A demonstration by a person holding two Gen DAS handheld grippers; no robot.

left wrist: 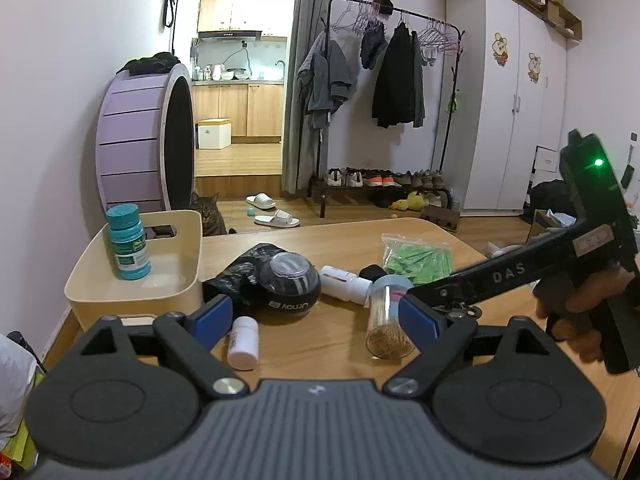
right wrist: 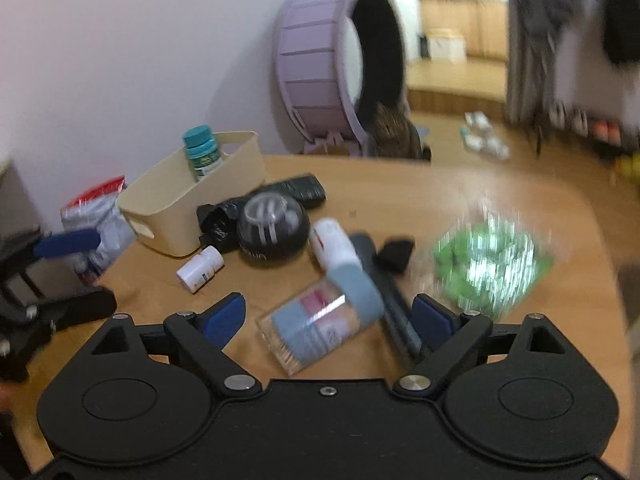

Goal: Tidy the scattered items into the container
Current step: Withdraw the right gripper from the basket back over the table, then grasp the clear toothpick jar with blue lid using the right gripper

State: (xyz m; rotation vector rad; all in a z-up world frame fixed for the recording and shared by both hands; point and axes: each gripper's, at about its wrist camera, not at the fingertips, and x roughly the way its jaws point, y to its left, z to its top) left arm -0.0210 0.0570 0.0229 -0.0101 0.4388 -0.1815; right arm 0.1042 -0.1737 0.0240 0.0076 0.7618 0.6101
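Observation:
A cream container (left wrist: pixel 132 280) stands at the table's left with a teal bottle (left wrist: pixel 128 242) upright inside. Beside it lie a black gyro ball (left wrist: pixel 290 284), a black bag (left wrist: pixel 236 272), a small white bottle (left wrist: pixel 243 342), a larger white bottle (left wrist: pixel 344 283), a toothpick jar (left wrist: pixel 388 320) and a green packet (left wrist: pixel 418 258). My left gripper (left wrist: pixel 316 322) is open and empty, hovering over the small bottle and ball. My right gripper (right wrist: pixel 332 314) is open above the toothpick jar (right wrist: pixel 320 320), which lies on its side between the fingers without touching the pads. A black pen (right wrist: pixel 388 300) lies beside the jar.
A black remote (right wrist: pixel 304 190) lies behind the ball. A red-and-white packet (right wrist: pixel 96 216) sits left of the container (right wrist: pixel 160 208). Beyond the table's far edge stand a purple cat wheel (left wrist: pixel 140 140), a cat (left wrist: pixel 208 212) and a clothes rack (left wrist: pixel 392 80).

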